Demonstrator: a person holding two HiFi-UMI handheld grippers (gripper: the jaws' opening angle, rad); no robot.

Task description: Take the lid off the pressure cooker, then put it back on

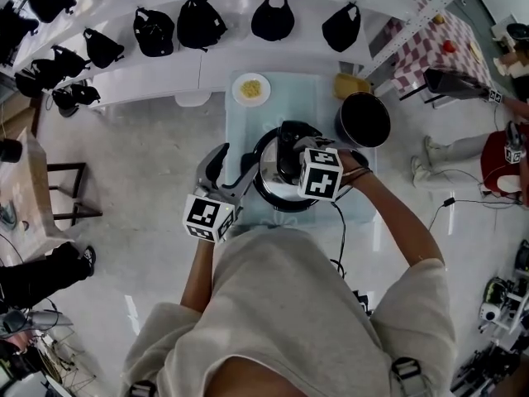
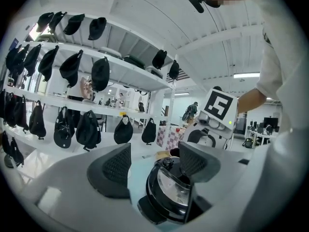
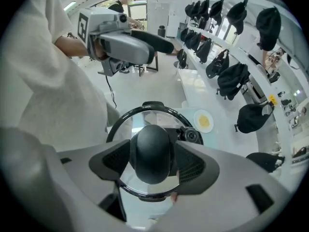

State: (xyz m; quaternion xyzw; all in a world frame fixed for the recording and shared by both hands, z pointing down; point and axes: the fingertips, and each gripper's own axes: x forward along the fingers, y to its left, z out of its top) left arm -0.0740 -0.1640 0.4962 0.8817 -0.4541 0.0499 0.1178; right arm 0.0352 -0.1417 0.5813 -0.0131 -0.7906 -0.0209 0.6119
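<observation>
Lid: clear glass, black rim, round black knob; you see it tilted above the cooker.
Pressure cooker: steel-walled, upright before you on the pale blue surface.

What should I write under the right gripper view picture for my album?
The right claw grips the black knob of the glass pressure cooker lid, seen from above.

A plate of yellow food and a black pot share the table; black bags line the shelves.
</observation>
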